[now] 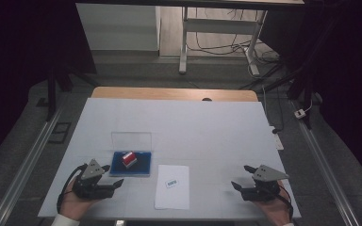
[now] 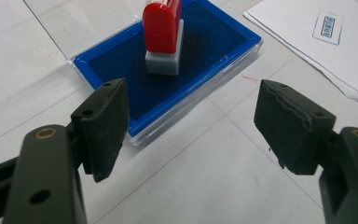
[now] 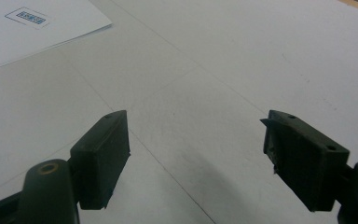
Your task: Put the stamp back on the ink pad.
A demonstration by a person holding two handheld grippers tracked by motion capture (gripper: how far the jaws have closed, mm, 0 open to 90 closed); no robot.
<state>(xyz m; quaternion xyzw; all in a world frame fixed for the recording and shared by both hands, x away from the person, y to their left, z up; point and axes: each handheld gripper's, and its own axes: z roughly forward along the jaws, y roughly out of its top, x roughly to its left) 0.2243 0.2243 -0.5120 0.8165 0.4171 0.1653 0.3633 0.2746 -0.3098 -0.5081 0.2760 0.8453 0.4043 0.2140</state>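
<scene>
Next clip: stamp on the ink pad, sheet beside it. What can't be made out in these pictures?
- Stamp: its top is cut off by the upper edge of the left gripper view; its face sits down on the ink pad.
- Blue print on the sheet: too small to read in every view.
- Room around the table: too dark in the high view.

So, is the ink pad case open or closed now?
Open. The ink pad case has its clear lid standing up behind, and the red stamp stands on the bare blue pad.
</scene>
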